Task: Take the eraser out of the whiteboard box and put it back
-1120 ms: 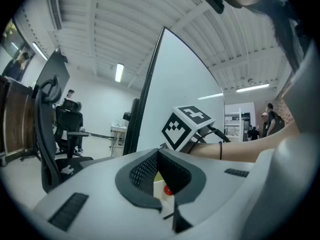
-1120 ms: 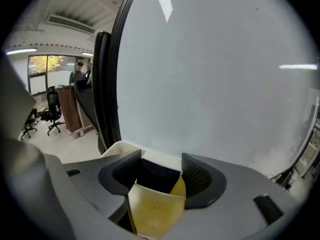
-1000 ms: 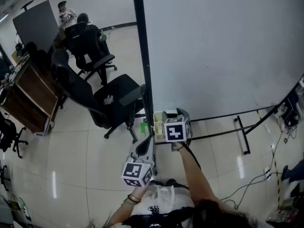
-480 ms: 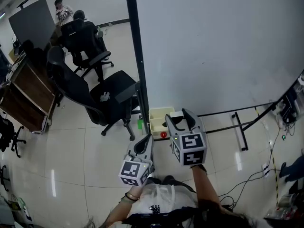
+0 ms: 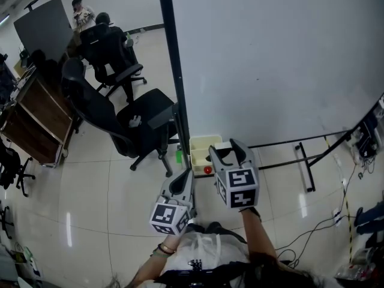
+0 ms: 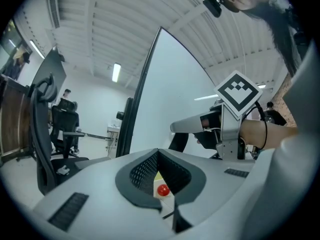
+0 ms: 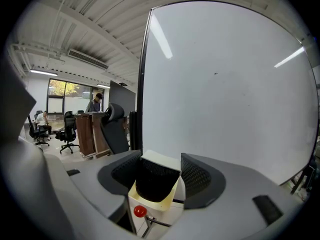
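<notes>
Whiteboard (image 5: 270,59): plain white, with a black frame.
Box (image 5: 199,143): pale yellow.
Eraser (image 7: 156,183): black face under a white top.
Ball (image 5: 207,170): bright red.
Left gripper (image 5: 184,175): light grey shell.
Right gripper (image 5: 226,148): light grey shell, same as the left.
Pads (image 7: 196,176): dark grey, fine mesh texture.
Cubes (image 5: 240,188): white faces, each with a black square marker pattern.
Chairs (image 5: 144,122): black.
Desk (image 5: 36,116): brown wood grain.
Floor (image 5: 90,191): glossy cream tiles, thin dark joints, white glare streaks.
Ceiling (image 7: 90,24): white, ribbed in parallel lines.
Shirt (image 5: 201,251): white with small black print.
</notes>
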